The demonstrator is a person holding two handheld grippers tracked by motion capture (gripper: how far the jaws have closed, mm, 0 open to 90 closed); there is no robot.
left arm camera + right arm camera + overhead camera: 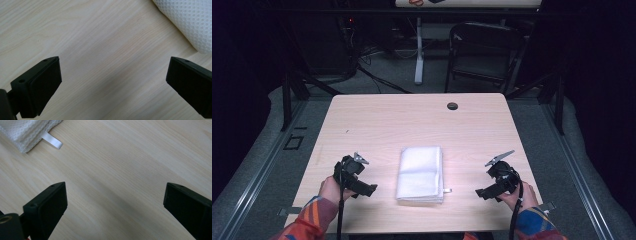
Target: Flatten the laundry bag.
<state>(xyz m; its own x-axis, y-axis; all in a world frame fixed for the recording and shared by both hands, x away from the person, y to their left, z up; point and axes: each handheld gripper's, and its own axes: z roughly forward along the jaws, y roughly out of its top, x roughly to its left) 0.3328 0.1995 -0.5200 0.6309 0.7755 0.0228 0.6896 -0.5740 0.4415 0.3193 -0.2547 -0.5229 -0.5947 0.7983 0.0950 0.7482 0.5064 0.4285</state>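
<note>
Near the table's (pixel 377 115) front edge, the folded white towel (pixel 420 173) lies between both tools: left gripper (pixel 373 189) at its 9 o'clock, right gripper (pixel 479 193) at its 3 o'clock, each with jaws spread wide, empty, over bare wood, clear of the cloth
</note>
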